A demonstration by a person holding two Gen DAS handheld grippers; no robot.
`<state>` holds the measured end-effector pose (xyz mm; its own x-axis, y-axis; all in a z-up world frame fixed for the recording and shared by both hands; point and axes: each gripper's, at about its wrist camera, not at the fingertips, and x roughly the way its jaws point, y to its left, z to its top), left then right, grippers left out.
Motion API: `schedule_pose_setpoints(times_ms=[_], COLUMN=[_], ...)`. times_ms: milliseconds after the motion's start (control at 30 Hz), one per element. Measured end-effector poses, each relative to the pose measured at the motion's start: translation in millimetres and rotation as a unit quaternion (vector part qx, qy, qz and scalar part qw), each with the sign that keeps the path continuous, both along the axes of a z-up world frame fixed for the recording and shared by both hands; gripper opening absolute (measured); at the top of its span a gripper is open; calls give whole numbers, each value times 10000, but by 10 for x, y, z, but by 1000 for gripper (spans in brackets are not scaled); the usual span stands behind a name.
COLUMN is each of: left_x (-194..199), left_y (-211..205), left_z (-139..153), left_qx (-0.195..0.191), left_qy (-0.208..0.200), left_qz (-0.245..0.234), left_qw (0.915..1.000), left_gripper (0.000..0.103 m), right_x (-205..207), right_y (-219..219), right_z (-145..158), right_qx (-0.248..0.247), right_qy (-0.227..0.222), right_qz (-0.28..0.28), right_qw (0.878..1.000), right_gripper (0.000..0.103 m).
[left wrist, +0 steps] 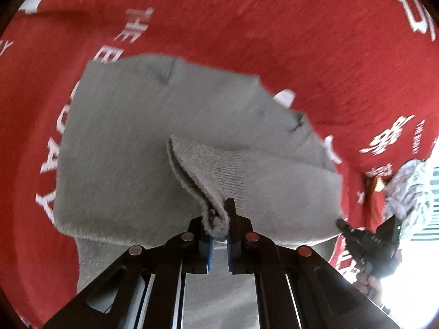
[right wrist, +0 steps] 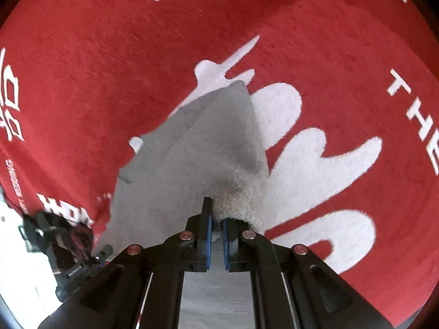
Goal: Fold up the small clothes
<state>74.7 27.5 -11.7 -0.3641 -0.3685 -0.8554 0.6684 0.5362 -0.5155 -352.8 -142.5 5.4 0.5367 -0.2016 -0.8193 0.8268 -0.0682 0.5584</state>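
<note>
1. Left wrist view: the left gripper [left wrist: 219, 219] is pinched shut on a bunched corner of the grey cloth [left wrist: 137, 137]. The cloth spreads ahead over a red rug [left wrist: 247, 22] printed with white letters.
2. The cloth's far edge is ragged and its left edge runs straight; red rug lies open around it on the far and left sides.
3. At the right edge the other gripper [left wrist: 367, 238] shows beside a patterned sleeve [left wrist: 408, 189], touching the cloth's right corner.
4. Right wrist view: the right gripper [right wrist: 216, 219] is clamped on a grey corner of the cloth [right wrist: 205, 148], which tapers away to a point.
5. Open rug [right wrist: 96, 54] surrounds the cloth; the left gripper [right wrist: 63, 249] sits at the lower left, near the cloth's edge.
</note>
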Motion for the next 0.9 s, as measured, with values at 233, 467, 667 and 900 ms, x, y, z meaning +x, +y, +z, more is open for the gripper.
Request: schedule_pose_setpoints(times_ms=[233,467,667,900], left_x=[5,-31,-278,-437], left_y=[139,155,-175,-297], left_z=[5,367,344,83], left_qx=[524,644,610,947], left_qy=[-690,-1875,-2024,-2238], left_qz=[-142,-255,-585,-671], left_qw=[9961,9798,9756,9677], left_gripper=[26,73,73,73], right_x=[-164,-180,-400,-254], right_y=[100,297,-115,-635], right_z=[-164,151,213,-163], right_qx=[224,20,-63,438], right_qy=[-31,303,201,-520], right_qz=[168,756,64,-91], right_qw=[9996,9967,9998,9976], right_gripper=[7,31,37,37])
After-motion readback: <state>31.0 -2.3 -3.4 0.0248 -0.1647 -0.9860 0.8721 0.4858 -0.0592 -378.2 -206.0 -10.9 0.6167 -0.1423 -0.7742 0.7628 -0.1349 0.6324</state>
